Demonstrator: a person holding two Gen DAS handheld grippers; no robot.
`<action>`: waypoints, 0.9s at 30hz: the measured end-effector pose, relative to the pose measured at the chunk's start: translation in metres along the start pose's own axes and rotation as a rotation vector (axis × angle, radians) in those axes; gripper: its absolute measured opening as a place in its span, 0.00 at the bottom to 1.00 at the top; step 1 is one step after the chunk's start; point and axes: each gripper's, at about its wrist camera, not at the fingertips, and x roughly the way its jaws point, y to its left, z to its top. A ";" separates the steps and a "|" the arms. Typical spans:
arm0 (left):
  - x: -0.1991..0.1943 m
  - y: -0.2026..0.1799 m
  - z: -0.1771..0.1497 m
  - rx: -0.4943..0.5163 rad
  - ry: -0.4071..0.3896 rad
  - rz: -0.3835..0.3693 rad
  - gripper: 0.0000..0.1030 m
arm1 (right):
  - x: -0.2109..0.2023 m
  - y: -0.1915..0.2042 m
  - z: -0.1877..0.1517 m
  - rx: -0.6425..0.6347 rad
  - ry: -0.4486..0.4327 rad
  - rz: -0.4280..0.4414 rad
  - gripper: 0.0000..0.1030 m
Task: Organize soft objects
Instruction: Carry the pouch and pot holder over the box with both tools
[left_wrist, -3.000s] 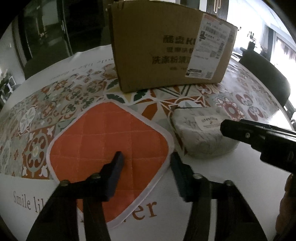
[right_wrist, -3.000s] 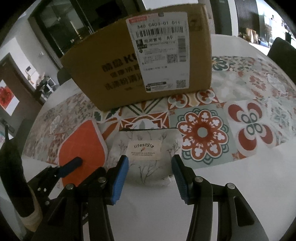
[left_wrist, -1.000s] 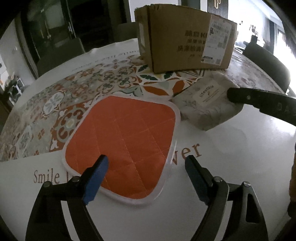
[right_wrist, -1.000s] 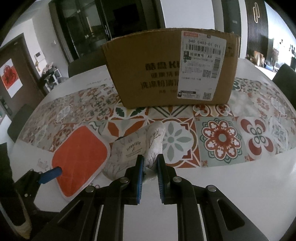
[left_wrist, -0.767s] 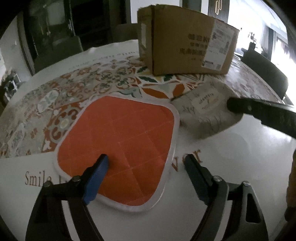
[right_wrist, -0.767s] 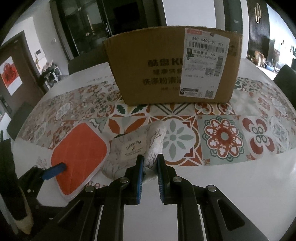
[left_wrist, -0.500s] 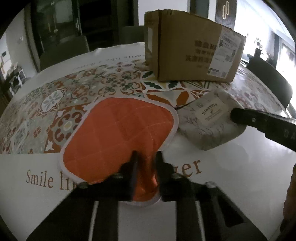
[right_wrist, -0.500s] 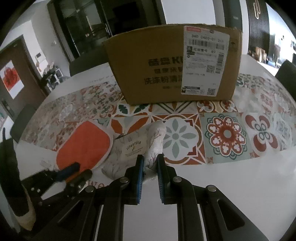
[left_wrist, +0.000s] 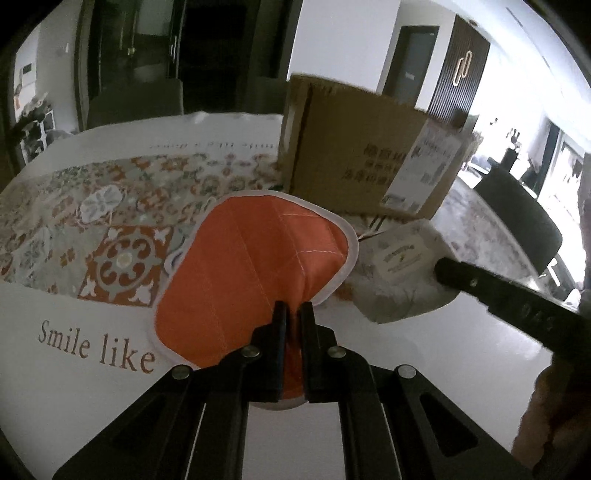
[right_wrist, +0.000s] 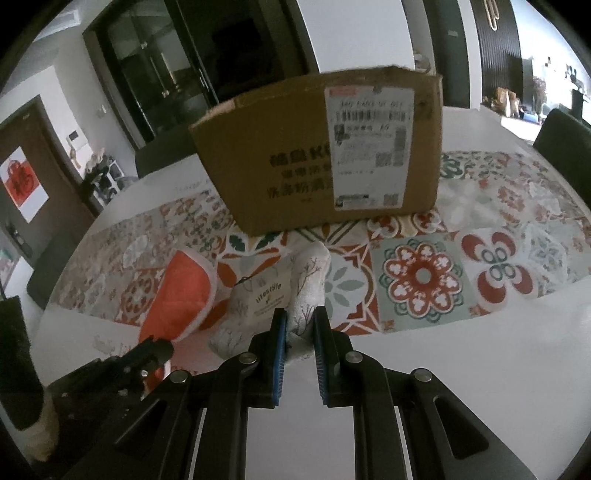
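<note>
The left gripper (left_wrist: 293, 314) is pinched on the near edge of an orange pad (left_wrist: 255, 266); its fingers (left_wrist: 279, 325) are pressed almost together with a fold of the orange fabric caught between them. The pad is lifted and tilted up ahead of the fingers, white trim seen around its rim, far edge raised off the desk (left_wrist: 388, 369). In the right wrist view the pad (right_wrist: 181, 295) is seen left of the right fingers, bent upward, with the left gripper (right_wrist: 151, 350) at its near corner.

The right gripper (right_wrist: 298, 325) is closed on a white pouch (right_wrist: 291, 295) printed with thin branches; the blue-lined fingers (right_wrist: 279, 332) are squeezed onto a bunched ridge of it. A cream label reading "lifestyle" is seen on the pouch just left of the fingers. In the left wrist view the pouch (left_wrist: 399, 273) is seen right of the left fingers, just beside the pad's right edge, with the right gripper's dark finger (left_wrist: 480, 284) on its right side.

A cardboard box (right_wrist: 332, 162) is stood beyond both sets of fingers, past pad and pouch, a white shipping label on its front face. A tile-patterned cloth (right_wrist: 424, 277) is spread under the box and ahead of the fingers; "Smile like" is printed on its plain border left of the left fingers. Dark chairs are seen past the desk edge.
</note>
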 end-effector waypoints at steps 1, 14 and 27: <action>-0.003 -0.002 0.002 0.001 -0.008 -0.002 0.08 | -0.003 0.000 0.002 0.000 -0.007 0.004 0.16; -0.044 -0.028 0.031 0.000 -0.114 -0.039 0.08 | -0.049 0.000 0.016 -0.017 -0.118 0.015 0.16; -0.080 -0.060 0.063 0.060 -0.218 -0.052 0.08 | -0.098 -0.013 0.038 0.005 -0.286 -0.064 0.16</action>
